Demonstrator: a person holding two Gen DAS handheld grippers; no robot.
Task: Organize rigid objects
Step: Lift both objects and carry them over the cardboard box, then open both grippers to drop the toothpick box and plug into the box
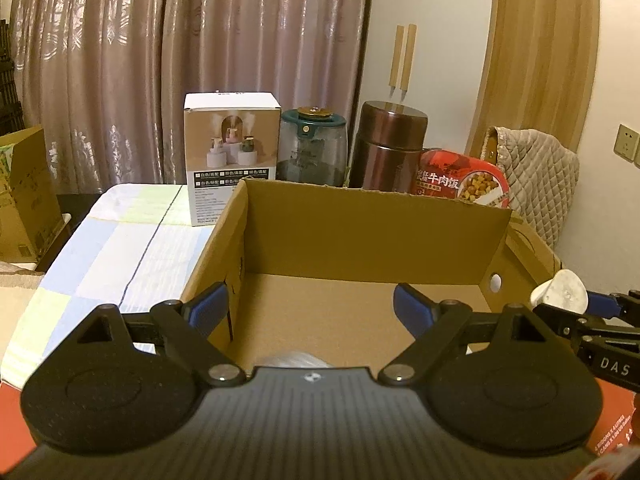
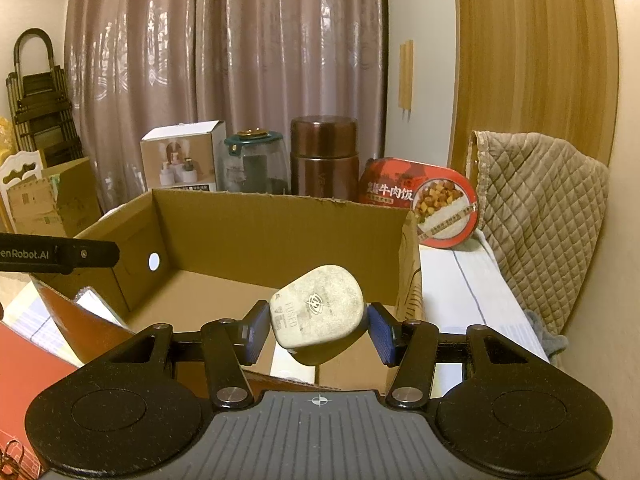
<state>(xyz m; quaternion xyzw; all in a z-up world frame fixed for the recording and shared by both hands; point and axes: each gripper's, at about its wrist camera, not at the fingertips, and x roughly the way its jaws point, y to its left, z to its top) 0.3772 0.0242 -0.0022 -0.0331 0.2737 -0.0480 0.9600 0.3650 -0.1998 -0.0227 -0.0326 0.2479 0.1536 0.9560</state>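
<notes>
An open cardboard box [image 1: 372, 224] stands on the table; it also shows in the right wrist view [image 2: 280, 220]. My right gripper [image 2: 318, 330] is shut on a white fused plug [image 2: 320, 314] and holds it over the box's near right corner. The plug [image 1: 560, 292] and right gripper show at the right edge of the left wrist view. My left gripper [image 1: 310, 310] is open and empty above the box's near left side. Something pale lies in the box under the left gripper, mostly hidden.
Behind the box stand a white product carton [image 1: 230, 156], a glass jar with a green lid [image 1: 312, 148], a brown metal canister [image 1: 390, 148] and a red meal tub [image 1: 460, 180]. A quilted chair [image 2: 540, 216] is on the right. A checked cloth [image 1: 112, 248] covers the table.
</notes>
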